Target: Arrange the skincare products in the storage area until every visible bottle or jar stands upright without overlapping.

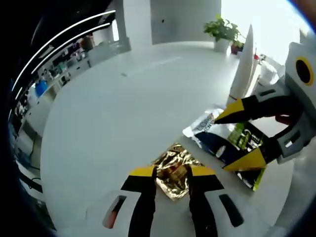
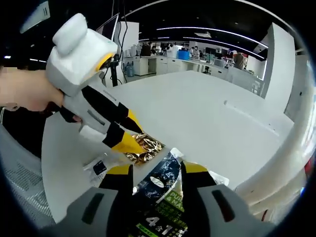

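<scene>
overhead, ceiling light strips [image 2: 207, 30] above white table [image 1: 123, 113]

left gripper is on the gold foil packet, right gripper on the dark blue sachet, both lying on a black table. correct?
Not quite: the table is white, not black, as the left gripper view shows. The rest holds: the left gripper has its jaws either side of the gold foil packet, and the right gripper has its jaws either side of the dark blue sachet, both lying on that table.
</scene>
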`<state>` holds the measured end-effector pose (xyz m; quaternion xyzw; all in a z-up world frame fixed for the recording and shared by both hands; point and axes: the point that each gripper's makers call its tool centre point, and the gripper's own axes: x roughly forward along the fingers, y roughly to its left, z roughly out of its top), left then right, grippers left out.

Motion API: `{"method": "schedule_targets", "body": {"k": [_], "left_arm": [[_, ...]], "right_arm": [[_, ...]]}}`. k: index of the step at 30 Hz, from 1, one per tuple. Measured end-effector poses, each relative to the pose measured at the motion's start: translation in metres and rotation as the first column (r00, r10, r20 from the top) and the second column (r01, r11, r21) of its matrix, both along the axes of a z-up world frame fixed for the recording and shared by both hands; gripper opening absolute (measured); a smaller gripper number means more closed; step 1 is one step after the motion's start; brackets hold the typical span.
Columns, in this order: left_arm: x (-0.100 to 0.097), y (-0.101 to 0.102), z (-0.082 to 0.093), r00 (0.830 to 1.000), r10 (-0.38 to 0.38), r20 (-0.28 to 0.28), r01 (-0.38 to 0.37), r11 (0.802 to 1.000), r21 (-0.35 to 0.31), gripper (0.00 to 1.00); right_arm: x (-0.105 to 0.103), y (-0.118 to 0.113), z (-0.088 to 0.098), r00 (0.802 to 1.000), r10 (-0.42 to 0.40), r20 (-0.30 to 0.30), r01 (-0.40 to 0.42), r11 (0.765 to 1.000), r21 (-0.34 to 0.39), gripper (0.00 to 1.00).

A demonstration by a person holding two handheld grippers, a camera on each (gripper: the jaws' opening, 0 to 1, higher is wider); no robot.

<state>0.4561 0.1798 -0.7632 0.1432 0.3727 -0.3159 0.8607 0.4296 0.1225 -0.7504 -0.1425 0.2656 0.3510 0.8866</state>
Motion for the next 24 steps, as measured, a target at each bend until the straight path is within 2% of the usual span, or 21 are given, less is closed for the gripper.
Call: {"method": "schedule_targets", "body": {"k": [10, 24], "left_arm": [[-0.018, -0.004, 0.016, 1.0, 0.006, 0.0, -0.006, 1.0, -0.025, 0.37], [-0.062, 0.0, 0.022, 0.999, 0.04, -0.028, -0.042, 0.997, -0.058, 0.54]], "right_arm": [[-0.032, -0.017, 0.008, 1.0, -0.012, -0.009, 0.012, 1.0, 0.01, 0.49], [-0.071, -0.06, 0.021, 0.996, -0.088, -0.03, 0.09, 0.994, 0.062, 0.7]]}}
